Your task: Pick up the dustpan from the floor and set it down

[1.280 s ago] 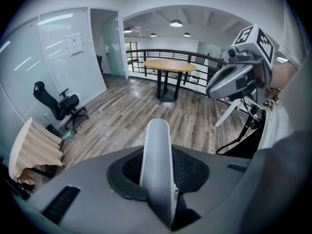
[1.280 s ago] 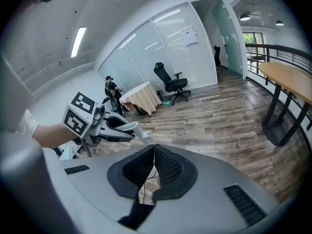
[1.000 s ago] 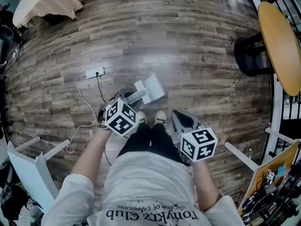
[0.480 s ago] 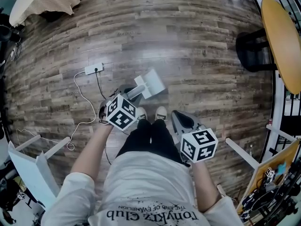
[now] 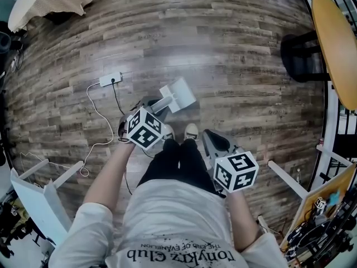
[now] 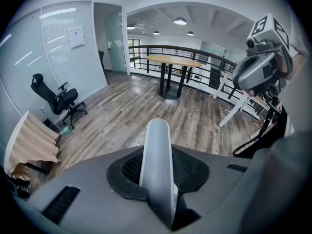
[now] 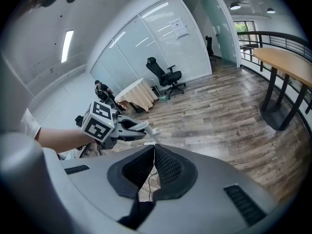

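Observation:
The white dustpan (image 5: 178,95) hangs low over the wooden floor, just ahead of the person's shoes (image 5: 191,132). Its pale handle (image 6: 157,150) runs up between the jaws of my left gripper (image 5: 149,111), which is shut on it. In the left gripper view the handle fills the gap at my left gripper (image 6: 157,179). My right gripper (image 5: 212,139) is held at the right, near the person's leg, apart from the dustpan. In its own view my right gripper (image 7: 153,152) is shut with nothing between its pads, and the left gripper's marker cube (image 7: 99,121) shows beyond.
A white power strip (image 5: 110,81) and its cable (image 5: 99,144) lie on the floor to the left. A round wooden table (image 5: 336,43) on a black base (image 5: 301,52) stands at the right by a railing. White frame legs (image 5: 39,186) flank the person.
My left gripper has sunk a little toward the floor with the dustpan still in it. My right gripper has kept its place.

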Demonstrator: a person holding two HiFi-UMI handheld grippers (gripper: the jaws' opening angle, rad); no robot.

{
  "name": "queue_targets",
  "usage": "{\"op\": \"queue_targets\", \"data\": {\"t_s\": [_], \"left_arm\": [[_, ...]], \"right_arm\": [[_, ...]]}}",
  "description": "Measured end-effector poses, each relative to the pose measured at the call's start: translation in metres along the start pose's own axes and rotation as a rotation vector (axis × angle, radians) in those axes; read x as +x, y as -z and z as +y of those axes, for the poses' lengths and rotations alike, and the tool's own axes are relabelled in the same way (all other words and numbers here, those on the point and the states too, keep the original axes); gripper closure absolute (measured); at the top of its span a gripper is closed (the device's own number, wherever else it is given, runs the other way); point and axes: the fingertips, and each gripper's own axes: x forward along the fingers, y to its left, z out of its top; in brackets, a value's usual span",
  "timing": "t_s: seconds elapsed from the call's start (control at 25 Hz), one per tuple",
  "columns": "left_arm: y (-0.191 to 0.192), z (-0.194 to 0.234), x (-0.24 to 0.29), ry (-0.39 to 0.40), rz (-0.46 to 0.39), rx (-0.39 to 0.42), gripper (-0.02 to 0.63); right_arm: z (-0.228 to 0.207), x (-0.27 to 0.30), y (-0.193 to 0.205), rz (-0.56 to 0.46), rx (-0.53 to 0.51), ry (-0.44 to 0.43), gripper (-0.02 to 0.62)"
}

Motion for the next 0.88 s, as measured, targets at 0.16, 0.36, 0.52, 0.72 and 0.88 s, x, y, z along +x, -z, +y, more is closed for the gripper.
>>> {"op": "queue_targets", "data": {"t_s": [0.16,0.36,0.52,0.72,0.88], "left_arm": [[0.002,0.005,0.008,0.008,0.004,-0.013,0.497],[0.007,0.006,0.015,0.011,0.004,-0.014,0.497],[0.015,0.007,0.02,0.023,0.001,-0.019,0.496],[0.021,0.011,0.019,0.017,-0.001,-0.017,0.495],[0.024,0.013,0.017,0.014,0.008,-0.024,0.495]], "right_arm": [[-0.002,0.002,-0.005,-0.006,0.004,0.003,0.569],[-0.004,0.004,-0.007,-0.007,0.006,0.006,0.569],[-0.004,0.006,-0.009,-0.005,0.006,0.005,0.569],[-0.004,0.008,-0.011,-0.006,0.001,-0.002,0.569],[0.002,0.011,-0.015,-0.008,-0.007,-0.01,0.569]]}}
